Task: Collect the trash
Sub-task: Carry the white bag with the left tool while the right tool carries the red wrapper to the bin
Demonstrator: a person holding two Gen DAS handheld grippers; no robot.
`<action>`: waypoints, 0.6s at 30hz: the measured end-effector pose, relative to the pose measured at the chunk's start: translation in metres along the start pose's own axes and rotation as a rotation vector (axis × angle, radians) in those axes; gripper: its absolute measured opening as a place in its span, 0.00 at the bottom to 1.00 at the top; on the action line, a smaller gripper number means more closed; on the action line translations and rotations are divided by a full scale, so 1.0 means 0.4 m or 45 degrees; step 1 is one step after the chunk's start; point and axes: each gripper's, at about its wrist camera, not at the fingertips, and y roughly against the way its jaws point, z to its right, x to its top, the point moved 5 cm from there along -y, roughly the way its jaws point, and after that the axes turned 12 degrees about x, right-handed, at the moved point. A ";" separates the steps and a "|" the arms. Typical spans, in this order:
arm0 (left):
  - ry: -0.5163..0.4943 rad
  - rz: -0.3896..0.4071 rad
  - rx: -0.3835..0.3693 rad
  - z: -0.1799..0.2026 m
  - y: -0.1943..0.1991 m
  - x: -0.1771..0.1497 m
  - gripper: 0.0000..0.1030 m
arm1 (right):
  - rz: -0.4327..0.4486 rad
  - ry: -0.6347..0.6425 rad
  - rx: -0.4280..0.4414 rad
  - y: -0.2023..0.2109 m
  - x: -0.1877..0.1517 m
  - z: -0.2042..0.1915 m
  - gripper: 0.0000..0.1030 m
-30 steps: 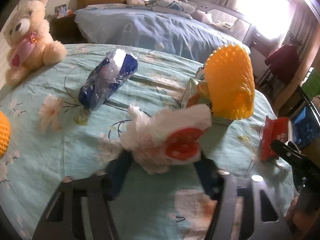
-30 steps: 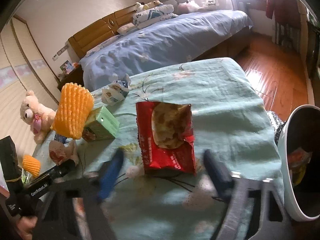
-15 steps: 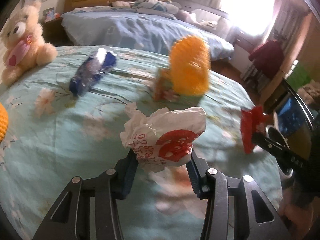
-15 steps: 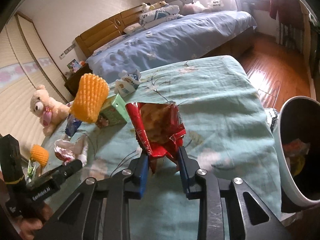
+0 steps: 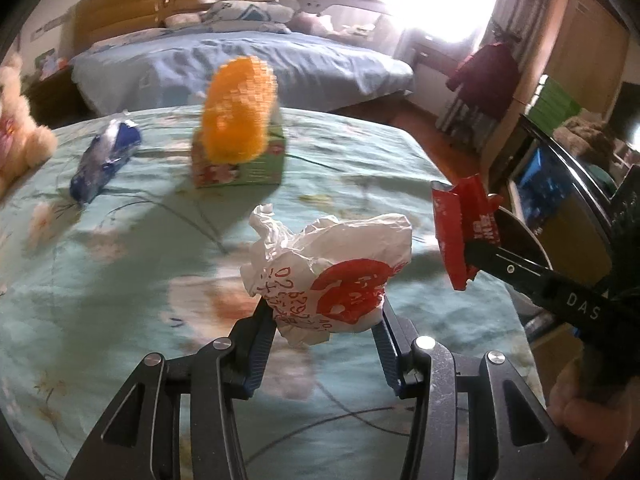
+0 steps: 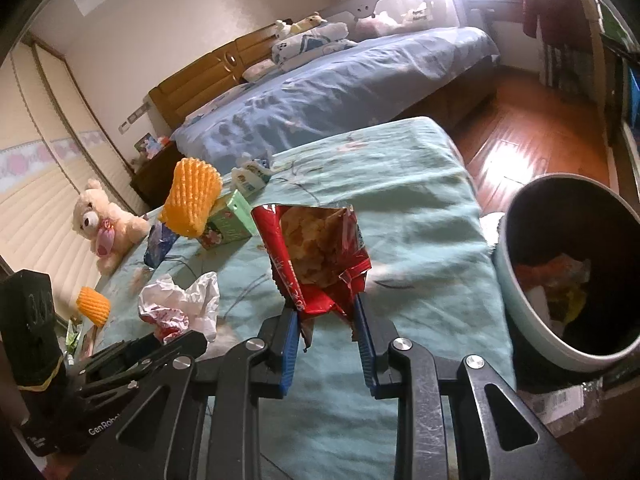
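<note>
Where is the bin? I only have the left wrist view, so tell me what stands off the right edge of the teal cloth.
Observer: The bin stands on the floor just past that edge, with wrappers already inside.
Operator: Report what the right gripper carries.
Observer: The right gripper has just been closing its jaws, which now pinch an open red snack packet, mouth up, chips still inside.
Operator: Name any trash hidden from me.
Observer: A small white carton lies behind the green box.
</note>
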 end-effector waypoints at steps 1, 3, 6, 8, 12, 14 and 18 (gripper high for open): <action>-0.010 0.000 -0.004 0.010 0.002 -0.002 0.44 | 0.004 -0.005 -0.004 0.009 -0.002 0.006 0.26; -0.031 0.000 -0.012 0.031 0.003 -0.006 0.44 | 0.014 -0.018 -0.015 0.028 -0.009 0.021 0.26; -0.058 -0.003 -0.030 0.061 0.000 -0.006 0.44 | 0.024 -0.036 -0.031 0.055 -0.021 0.042 0.26; -0.076 -0.006 -0.043 0.081 -0.004 -0.004 0.44 | 0.033 -0.048 -0.042 0.073 -0.027 0.058 0.26; -0.117 -0.012 -0.067 0.130 -0.013 0.001 0.44 | 0.050 -0.073 -0.062 0.106 -0.032 0.088 0.26; -0.136 -0.012 -0.079 0.152 -0.016 0.004 0.44 | 0.060 -0.085 -0.072 0.121 -0.032 0.105 0.26; -0.181 -0.015 -0.108 0.198 -0.025 0.009 0.44 | 0.086 -0.113 -0.099 0.153 -0.035 0.138 0.26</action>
